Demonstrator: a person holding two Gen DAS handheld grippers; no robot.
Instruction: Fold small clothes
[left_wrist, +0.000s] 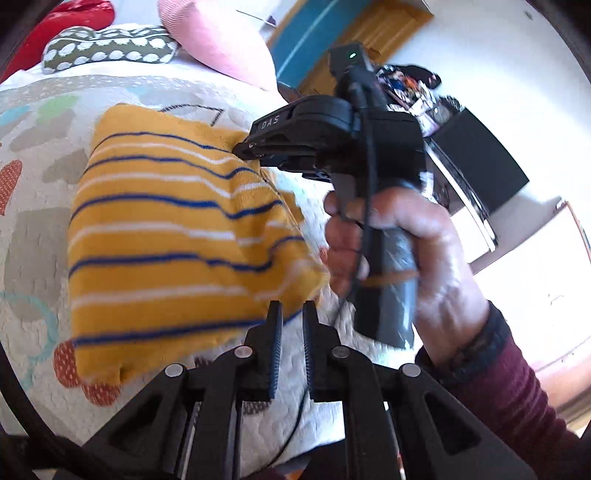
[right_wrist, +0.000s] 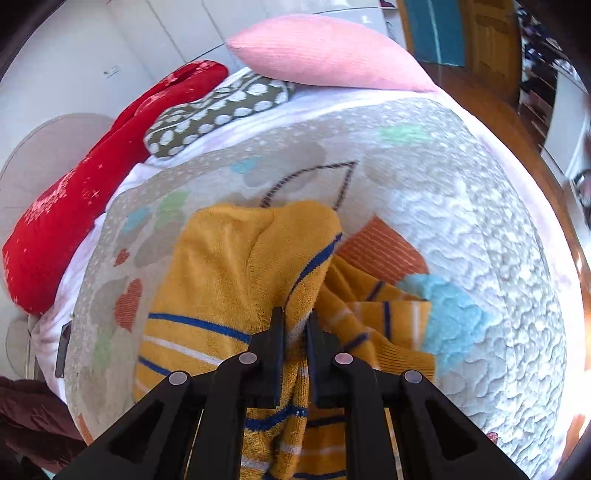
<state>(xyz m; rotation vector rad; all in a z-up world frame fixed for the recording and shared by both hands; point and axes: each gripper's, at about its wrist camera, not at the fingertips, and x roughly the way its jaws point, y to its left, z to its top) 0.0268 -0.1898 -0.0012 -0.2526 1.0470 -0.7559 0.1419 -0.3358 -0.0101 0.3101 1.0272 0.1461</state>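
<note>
Garment: mustard-yellow knit top with blue and white stripes, partly folded, bunched at one side.
Location: on quilted patterned bedspread.
Right claw: clamped on garment fold.
Left claw: narrow gap, holding nothing.

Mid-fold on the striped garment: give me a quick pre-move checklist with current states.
1. Right hand-held gripper clamped on the yellow striped garment: ok, cloth sits between its fingers.
2. Left hand-held gripper free of cloth: ok, nothing between the fingers, narrow gap.
3. Garment fully on the quilt: ok.
4. Fold edges aligned: cannot tell, cloth is bunched.
5. Pink pillow apart from the garment: ok.
</note>
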